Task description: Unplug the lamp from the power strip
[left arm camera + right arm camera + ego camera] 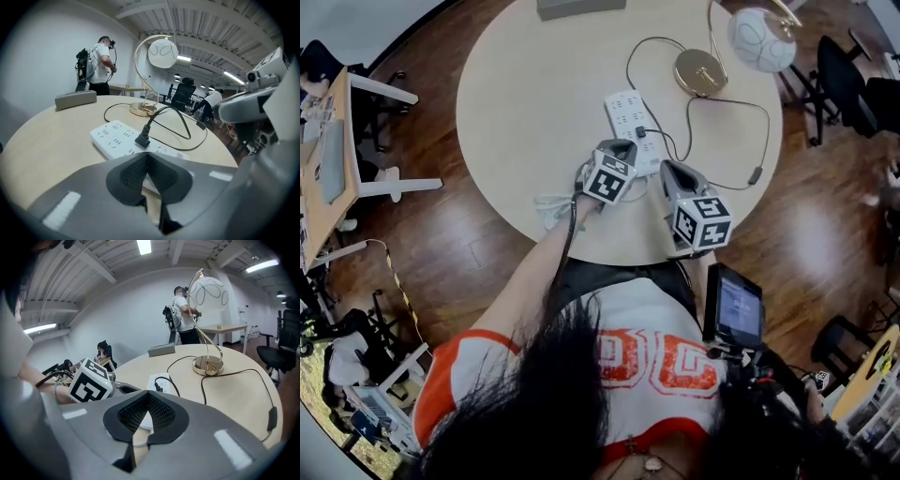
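Place: a big open office.
Seats: black office chairs [839, 80] around the room.
Desks: a long brown wooden desk [323, 202] at the side.
Lights: long white strip lights [144, 245] on the bare ceiling.
Floor: shiny brown wood floor [459, 234].

surface: round beige table [525, 94] | on it: power strip [628, 117], lamp [700, 71], grey box [577, 7]

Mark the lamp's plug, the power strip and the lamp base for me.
plug [143, 137], left gripper view, on its black body.
power strip [111, 135], left gripper view, on its white top.
lamp base [700, 72], head view, on the gold disc.
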### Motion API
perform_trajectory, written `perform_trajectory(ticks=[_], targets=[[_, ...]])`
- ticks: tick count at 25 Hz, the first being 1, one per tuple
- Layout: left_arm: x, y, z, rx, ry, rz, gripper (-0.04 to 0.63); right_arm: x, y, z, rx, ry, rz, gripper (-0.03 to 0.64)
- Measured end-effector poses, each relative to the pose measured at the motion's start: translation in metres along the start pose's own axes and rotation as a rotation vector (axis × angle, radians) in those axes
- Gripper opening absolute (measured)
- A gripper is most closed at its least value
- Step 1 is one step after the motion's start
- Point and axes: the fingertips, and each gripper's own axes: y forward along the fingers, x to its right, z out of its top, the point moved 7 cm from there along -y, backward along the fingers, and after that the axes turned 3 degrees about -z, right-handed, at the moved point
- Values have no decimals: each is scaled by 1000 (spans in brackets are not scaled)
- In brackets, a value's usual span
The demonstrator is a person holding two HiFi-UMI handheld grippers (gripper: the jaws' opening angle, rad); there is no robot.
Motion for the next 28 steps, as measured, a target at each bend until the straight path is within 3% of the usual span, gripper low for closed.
perform_trajectory(ticks=[8, 13, 17, 19, 21, 25, 28], targets=[[6, 4, -6, -96, 69, 47, 0, 8, 55, -1, -118, -109, 25, 2], [6, 3, -5, -109, 53, 26, 0, 10, 82, 2, -139, -168, 16, 3], [7, 0, -6, -110, 69, 23, 0, 8, 98, 6, -175, -153, 71, 104], [8, -2, -7, -104, 52, 24, 0, 8, 102, 7, -175, -156, 50, 101], [10, -3, -7, -99, 44, 27, 0, 10, 103, 7, -181, -182, 6, 56], [13, -4, -7, -94, 49, 25, 0, 3, 110, 3, -249, -304, -37, 136], [14, -4, -6, -85, 39, 24, 0, 3, 118, 3, -252, -319, -42, 100]])
